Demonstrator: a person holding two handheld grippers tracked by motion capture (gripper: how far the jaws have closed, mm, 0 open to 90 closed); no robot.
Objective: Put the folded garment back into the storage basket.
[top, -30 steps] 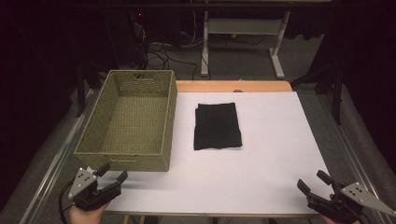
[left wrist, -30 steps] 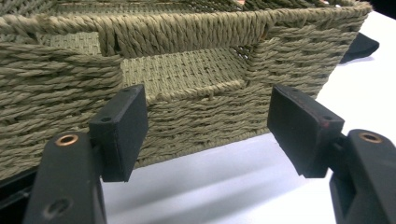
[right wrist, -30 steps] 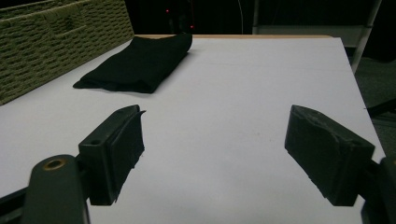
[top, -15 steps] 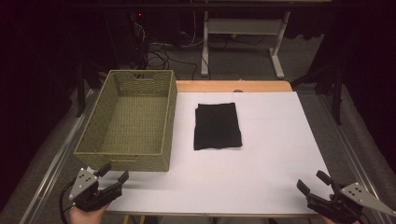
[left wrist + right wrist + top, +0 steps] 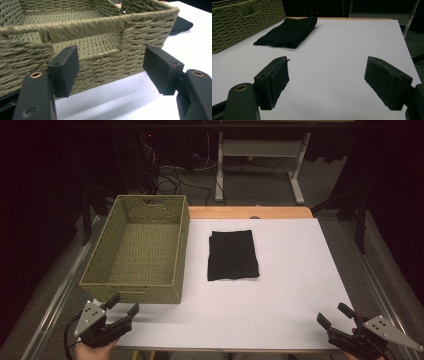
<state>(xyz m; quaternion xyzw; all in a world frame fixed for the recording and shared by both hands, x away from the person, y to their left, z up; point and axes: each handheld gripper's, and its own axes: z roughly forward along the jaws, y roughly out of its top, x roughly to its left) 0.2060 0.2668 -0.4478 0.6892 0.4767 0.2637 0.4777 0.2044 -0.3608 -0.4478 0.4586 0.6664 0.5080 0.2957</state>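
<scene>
A folded black cloth lies flat near the middle of the white table, also seen ahead in the right gripper view. A woven olive basket stands empty at the left. My left gripper rests open at the table's front left corner, just short of the basket's near wall, nothing between its jaws. My right gripper sits open at the front right corner, well short of the cloth, its jaws empty.
A strip of bare wood runs along the table's far edge. Metal rails flank the table on both sides. Beyond it stand a white desk frame and cables on a dark floor.
</scene>
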